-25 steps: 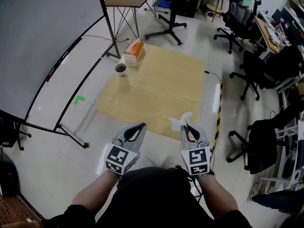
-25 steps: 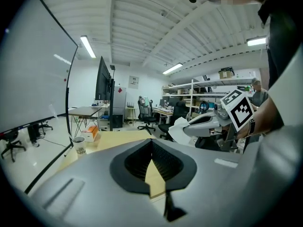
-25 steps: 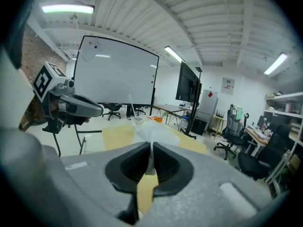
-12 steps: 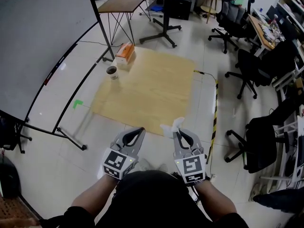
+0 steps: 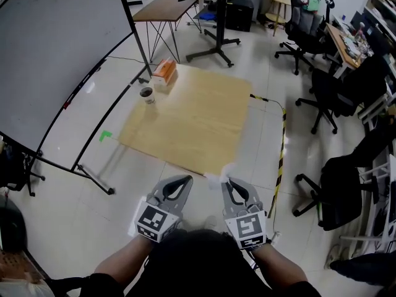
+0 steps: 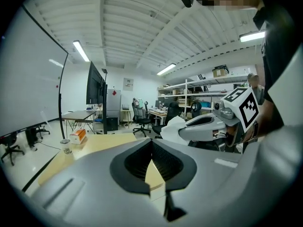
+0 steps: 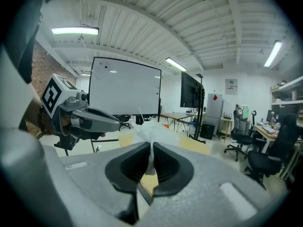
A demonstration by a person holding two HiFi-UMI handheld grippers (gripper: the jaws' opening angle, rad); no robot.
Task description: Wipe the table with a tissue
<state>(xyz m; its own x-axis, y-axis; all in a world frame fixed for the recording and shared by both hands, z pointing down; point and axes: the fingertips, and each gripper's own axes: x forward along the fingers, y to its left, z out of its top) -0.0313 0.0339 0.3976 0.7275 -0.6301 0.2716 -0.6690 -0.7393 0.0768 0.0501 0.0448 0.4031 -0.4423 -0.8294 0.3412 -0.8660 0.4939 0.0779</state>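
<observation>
A low wooden table (image 5: 192,119) lies ahead of me on the white floor. My right gripper (image 5: 226,180) is shut on a white tissue (image 5: 215,177) that sticks out past its tips (image 7: 152,130), held near the table's front edge. My left gripper (image 5: 185,179) is shut with nothing in it; its jaws meet in the left gripper view (image 6: 151,146). There, the tissue (image 6: 173,127) shows in the right gripper (image 6: 189,132). Both grippers hover close to my body, side by side.
An orange tissue box (image 5: 164,72) and a paper cup (image 5: 147,94) stand at the table's far left corner. A whiteboard on a stand (image 5: 55,60) runs along the left. Office chairs (image 5: 331,98) crowd the right. A yellow-black floor strip (image 5: 279,159) lies right of the table.
Both grippers have drawn closer together and lower in view. The table has slid up and away in the frame as the head view shifted. The tissue stays clamped in the right gripper.
</observation>
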